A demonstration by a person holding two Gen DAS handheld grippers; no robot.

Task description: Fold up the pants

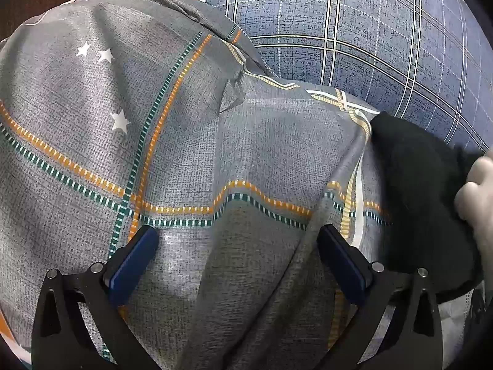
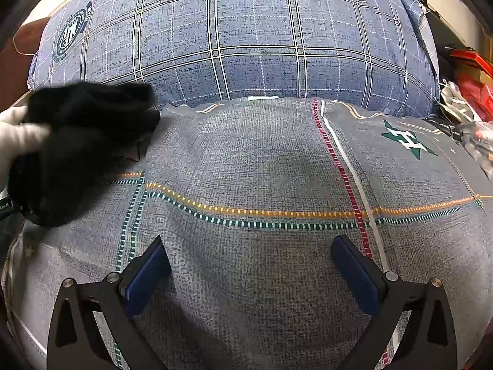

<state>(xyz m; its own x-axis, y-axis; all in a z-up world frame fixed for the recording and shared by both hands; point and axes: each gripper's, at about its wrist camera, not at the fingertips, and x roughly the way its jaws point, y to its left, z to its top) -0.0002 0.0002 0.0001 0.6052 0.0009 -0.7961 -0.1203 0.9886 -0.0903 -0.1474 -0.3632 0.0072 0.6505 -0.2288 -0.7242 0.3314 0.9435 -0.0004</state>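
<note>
Right now black pants (image 2: 83,148) lie bunched on grey bedspread (image 2: 262,160), w/ both grippers (image 1: 237,256) (image 2: 252,268) wide apart, empty.

Two grippers: the left gripper (image 1: 237,240) and the right gripper (image 2: 251,249), each with two blue-padded fingers spread wide. One bunched pair of black pants (image 2: 83,151) at nine o'clock in the right view, three o'clock in the left. One gloved hand (image 2: 18,135) on it. One grey quilt (image 2: 262,166). One blue plaid pillow (image 2: 246,37) at twelve o'clock
</note>
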